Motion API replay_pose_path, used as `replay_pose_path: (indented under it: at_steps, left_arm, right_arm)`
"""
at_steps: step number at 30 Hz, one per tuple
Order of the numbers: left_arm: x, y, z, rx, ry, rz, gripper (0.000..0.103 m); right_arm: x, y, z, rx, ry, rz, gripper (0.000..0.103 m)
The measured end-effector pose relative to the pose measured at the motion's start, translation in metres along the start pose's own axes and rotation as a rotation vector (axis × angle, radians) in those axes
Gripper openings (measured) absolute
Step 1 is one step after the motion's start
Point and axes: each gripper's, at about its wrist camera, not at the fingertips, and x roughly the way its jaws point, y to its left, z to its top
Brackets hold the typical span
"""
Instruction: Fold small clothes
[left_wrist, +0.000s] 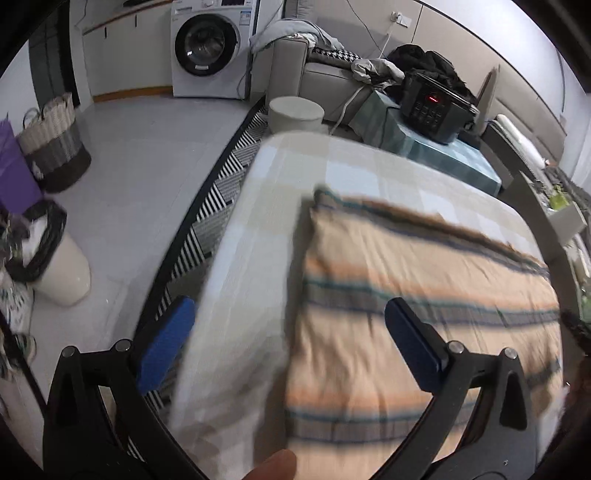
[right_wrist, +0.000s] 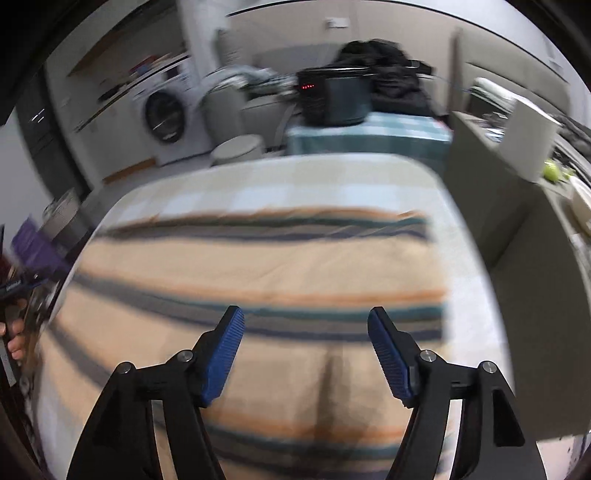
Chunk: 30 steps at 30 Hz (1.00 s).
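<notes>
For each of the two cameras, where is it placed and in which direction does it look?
Left wrist: on the left gripper, over the striped cloth's left edge, facing the washing machine; open blue fingers and a fingertip show.
Right wrist: on the right gripper, above the cloth; open fingers show.
Shared: cloth, cooker, washing machine.

Lived-in home, laundry corner and lounge in one. White front-loading washing machine (left_wrist: 207, 48) against the far wall; just right of it a pale grey sofa (left_wrist: 325, 74) heaped with clothes; left of it a two-tone woven basket (left_wrist: 55, 147) on pale floor tiles.
</notes>
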Motion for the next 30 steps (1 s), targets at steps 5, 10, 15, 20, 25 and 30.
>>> replay_pose_path:
  at_steps: [5, 10, 15, 20, 25, 30]
  left_arm:
    - [-0.030, 0.013, -0.065, -0.086, 0.051, -0.064, 0.100]
    - [-0.035, 0.029, -0.112, -0.184, 0.119, -0.172, 0.083]
    - [-0.032, 0.039, -0.139, -0.302, 0.172, -0.356, 0.066]
    - [-0.023, 0.039, -0.139, -0.375, 0.147, -0.417, 0.051]
    - [-0.014, 0.042, -0.136, -0.457, 0.089, -0.385, 0.009]
    - [-0.035, 0.035, -0.129, -0.409, 0.014, -0.406, 0.008]
  right_arm:
    - [-0.003, 0.081, -0.035, -0.070, 0.013, 0.108, 0.074]
    - [0.005, 0.145, -0.061, -0.131, 0.050, 0.186, 0.074]
    - [0.007, 0.172, -0.081, -0.142, 0.074, 0.218, 0.074]
    - [0.005, 0.190, -0.094, -0.173, 0.088, 0.225, 0.074]
    - [-0.001, 0.215, -0.102, -0.290, 0.081, 0.252, 0.074]
    - [-0.002, 0.264, -0.114, -0.436, 0.075, 0.297, 0.074]
